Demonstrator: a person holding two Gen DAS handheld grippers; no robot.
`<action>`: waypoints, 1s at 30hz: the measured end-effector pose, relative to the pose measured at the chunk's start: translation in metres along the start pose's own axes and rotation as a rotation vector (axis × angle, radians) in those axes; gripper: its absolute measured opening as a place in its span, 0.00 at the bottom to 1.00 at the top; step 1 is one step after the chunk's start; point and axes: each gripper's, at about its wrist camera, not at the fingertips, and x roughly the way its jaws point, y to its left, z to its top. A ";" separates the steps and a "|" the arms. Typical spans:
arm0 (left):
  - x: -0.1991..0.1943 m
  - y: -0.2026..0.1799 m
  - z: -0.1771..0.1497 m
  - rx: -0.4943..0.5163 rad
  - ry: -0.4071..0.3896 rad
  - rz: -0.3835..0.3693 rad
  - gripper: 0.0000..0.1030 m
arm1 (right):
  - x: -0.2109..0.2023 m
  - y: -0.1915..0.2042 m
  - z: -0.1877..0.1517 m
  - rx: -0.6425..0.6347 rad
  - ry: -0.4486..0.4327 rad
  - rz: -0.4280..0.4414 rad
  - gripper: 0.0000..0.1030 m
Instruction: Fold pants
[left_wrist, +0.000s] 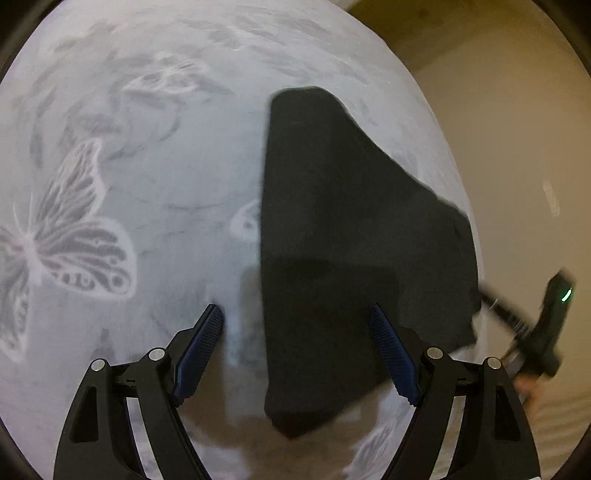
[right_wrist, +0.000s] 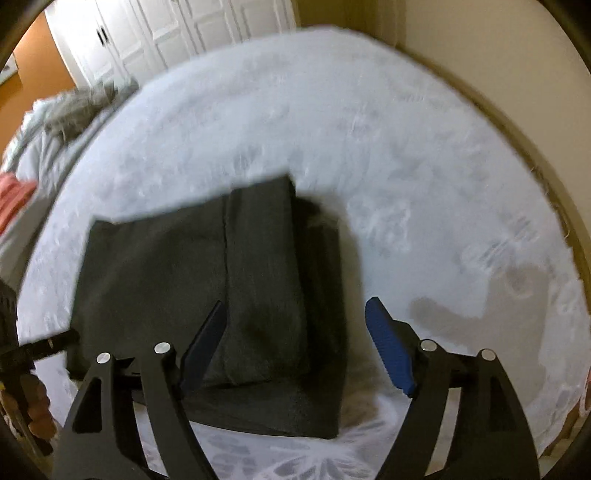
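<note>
The dark charcoal pants (left_wrist: 343, 251) lie folded into a compact stack on the pale butterfly-print bedspread (left_wrist: 129, 184). In the right wrist view the folded pants (right_wrist: 207, 288) show layered edges and a seam down the top. My left gripper (left_wrist: 299, 332) is open and empty, hovering above the pants' near left edge. My right gripper (right_wrist: 295, 321) is open and empty above the near right part of the stack. The other gripper shows at the right edge of the left wrist view (left_wrist: 546, 325) and at the left edge of the right wrist view (right_wrist: 22, 350).
The bedspread (right_wrist: 369, 147) covers a bed. A beige wall (left_wrist: 517, 129) runs along the bed's right side. White closet doors (right_wrist: 166, 33) stand at the back. Grey bedding (right_wrist: 62, 122) and a pink cloth (right_wrist: 14, 195) lie at the far left.
</note>
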 end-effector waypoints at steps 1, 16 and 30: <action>-0.001 0.001 0.001 -0.011 -0.015 -0.009 0.77 | 0.009 0.001 -0.002 -0.007 0.033 0.001 0.73; -0.094 0.034 -0.012 0.116 -0.069 0.062 0.09 | -0.034 0.060 -0.045 -0.082 -0.007 0.223 0.66; -0.126 0.018 -0.028 0.279 -0.325 0.341 0.43 | 0.029 0.112 -0.030 -0.081 0.010 0.047 0.52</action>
